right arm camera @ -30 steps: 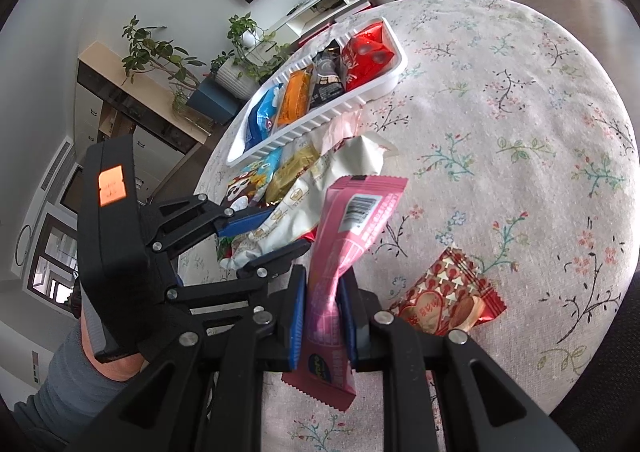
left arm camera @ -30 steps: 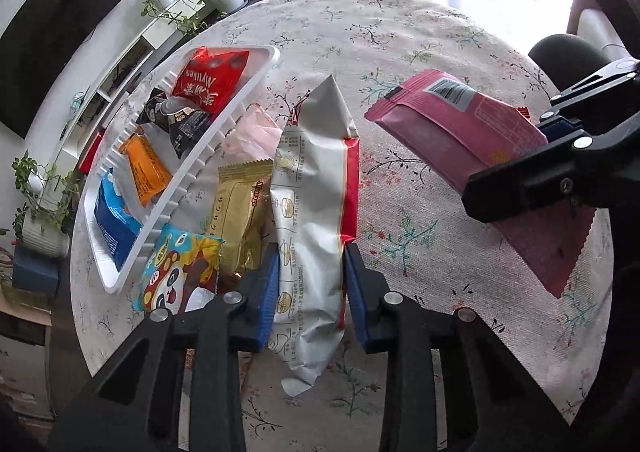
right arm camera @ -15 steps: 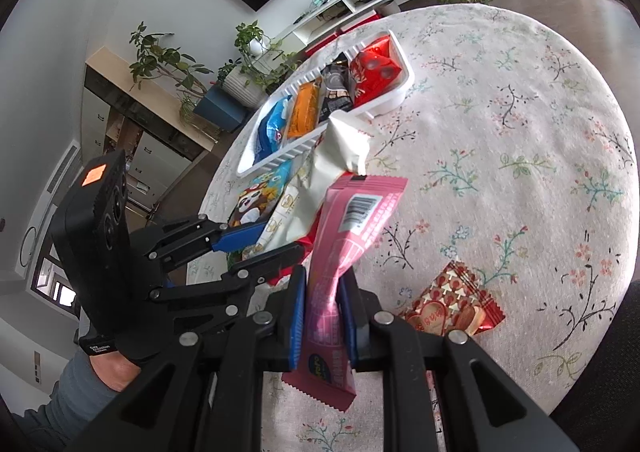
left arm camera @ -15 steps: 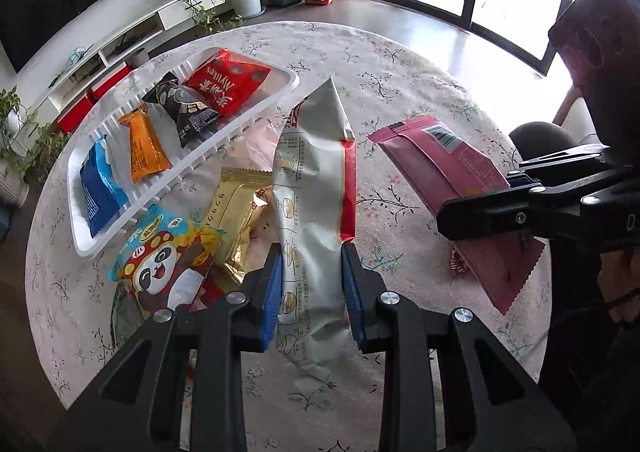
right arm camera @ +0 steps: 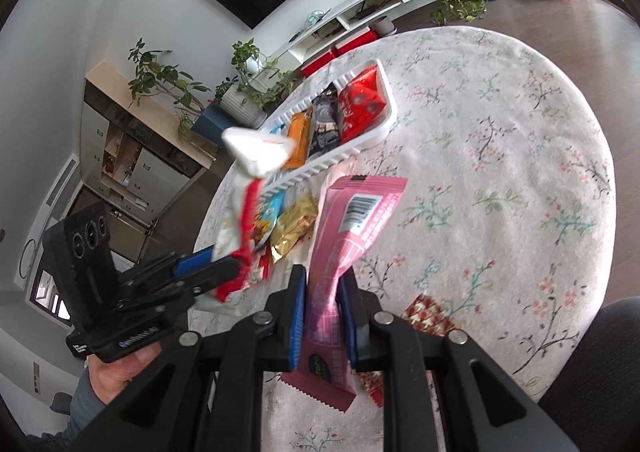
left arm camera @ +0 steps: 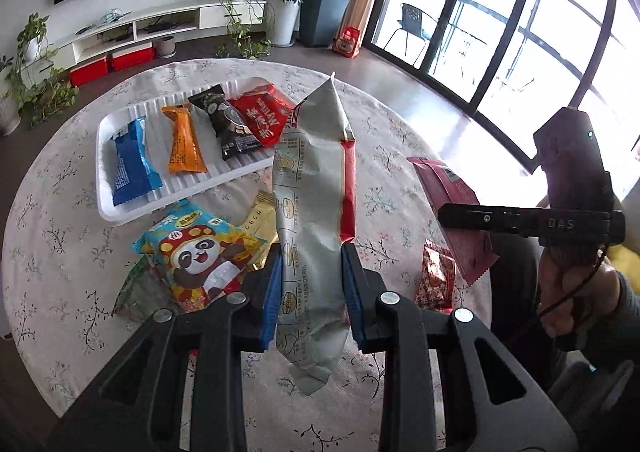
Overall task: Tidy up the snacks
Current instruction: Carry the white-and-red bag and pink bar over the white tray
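Note:
My left gripper (left arm camera: 312, 288) is shut on a long silver and red snack bag (left arm camera: 314, 204) and holds it lifted above the table; it also shows in the right wrist view (right arm camera: 244, 188). My right gripper (right arm camera: 322, 316) is shut on a pink snack pack (right arm camera: 348, 236), also lifted, seen in the left wrist view (left arm camera: 448, 192). A white ribbed tray (left arm camera: 105, 140) at the far left of the table holds blue, orange, black and red packs side by side.
Loose on the floral tablecloth lie a panda-print bag (left arm camera: 196, 252), a gold pack (left arm camera: 262, 220) and a red patterned pack (left arm camera: 436, 280). The table edge curves close on the near side. Plants, a low white shelf and glass doors stand beyond.
Both grippers have risen with their packs and tilted up, bringing more of the room into view. The silver bag swung higher and now overlaps the tray in the right wrist view.

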A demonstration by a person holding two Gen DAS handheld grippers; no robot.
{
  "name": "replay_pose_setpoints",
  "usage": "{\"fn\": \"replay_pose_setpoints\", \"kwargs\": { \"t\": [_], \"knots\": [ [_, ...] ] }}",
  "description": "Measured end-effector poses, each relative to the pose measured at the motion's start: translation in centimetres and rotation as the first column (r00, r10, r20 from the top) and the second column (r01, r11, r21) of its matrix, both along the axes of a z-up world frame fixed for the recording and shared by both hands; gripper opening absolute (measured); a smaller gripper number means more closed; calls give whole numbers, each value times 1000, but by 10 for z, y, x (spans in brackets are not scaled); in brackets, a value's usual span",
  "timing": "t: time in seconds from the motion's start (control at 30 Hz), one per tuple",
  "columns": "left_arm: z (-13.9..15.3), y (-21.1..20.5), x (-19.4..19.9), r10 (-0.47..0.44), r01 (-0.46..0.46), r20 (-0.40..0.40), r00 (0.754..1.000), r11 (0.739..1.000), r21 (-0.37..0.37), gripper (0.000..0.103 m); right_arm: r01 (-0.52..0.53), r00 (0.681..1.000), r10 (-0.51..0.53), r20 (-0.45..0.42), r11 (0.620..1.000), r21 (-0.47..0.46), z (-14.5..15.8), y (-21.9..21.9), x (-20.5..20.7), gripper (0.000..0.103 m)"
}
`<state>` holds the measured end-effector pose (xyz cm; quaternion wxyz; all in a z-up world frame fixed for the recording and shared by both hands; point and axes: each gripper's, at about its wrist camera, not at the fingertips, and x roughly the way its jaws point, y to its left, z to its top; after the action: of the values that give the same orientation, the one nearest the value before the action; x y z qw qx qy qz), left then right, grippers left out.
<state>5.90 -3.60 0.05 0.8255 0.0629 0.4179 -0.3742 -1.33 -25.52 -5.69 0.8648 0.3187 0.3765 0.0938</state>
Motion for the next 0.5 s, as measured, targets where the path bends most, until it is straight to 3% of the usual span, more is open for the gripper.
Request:
{"fn": "replay_pose_setpoints", "kwargs": {
  "t": [0.23, 0.5],
  "knots": [
    [34, 57, 32, 124, -128, -33, 992, 981, -149, 26, 85, 996, -84, 43, 996, -23, 26, -40, 9, 19],
    [81, 114, 85, 259, -252, 5, 966, 942, -224, 26, 129, 975, -101, 196, 982, -137, 105, -65, 48, 19]
  ]
}}
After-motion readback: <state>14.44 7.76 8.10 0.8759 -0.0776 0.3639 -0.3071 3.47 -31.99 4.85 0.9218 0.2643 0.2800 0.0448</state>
